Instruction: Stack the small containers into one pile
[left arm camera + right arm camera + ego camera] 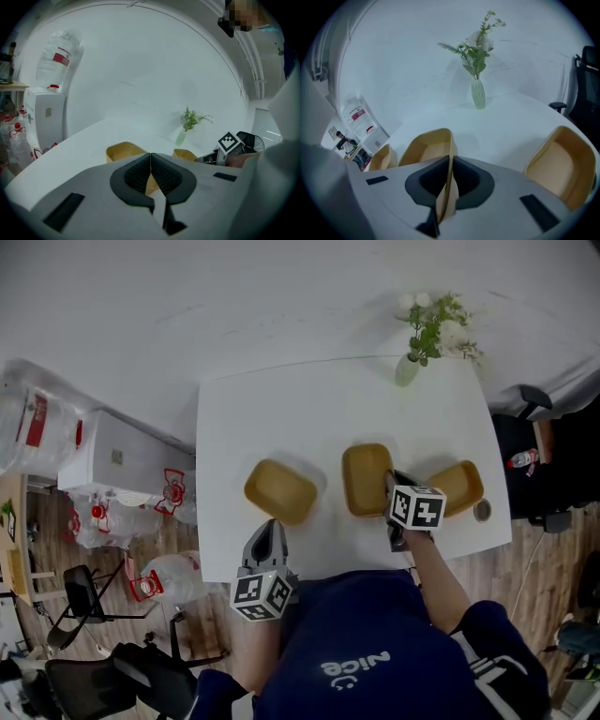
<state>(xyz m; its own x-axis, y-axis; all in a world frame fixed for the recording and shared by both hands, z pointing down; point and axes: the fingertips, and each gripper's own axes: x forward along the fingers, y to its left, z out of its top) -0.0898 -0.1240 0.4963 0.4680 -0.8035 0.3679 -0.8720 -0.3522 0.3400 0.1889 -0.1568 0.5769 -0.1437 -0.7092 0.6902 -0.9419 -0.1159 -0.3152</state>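
A white worktop point(281, 399) stands against a plain white wall point(234, 296), over a wood-plank floor point(562, 549). A pale vase of green sprigs point(407, 369) sits at its far edge. To the left are a white cabinet point(117, 460) and large water jugs point(37, 427) (red-labelled), with black chairs point(80, 601) nearer. The light is soft and even.

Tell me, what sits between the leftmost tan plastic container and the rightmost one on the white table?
A third tan plastic container, in the head view; the right gripper is shut on its wall.
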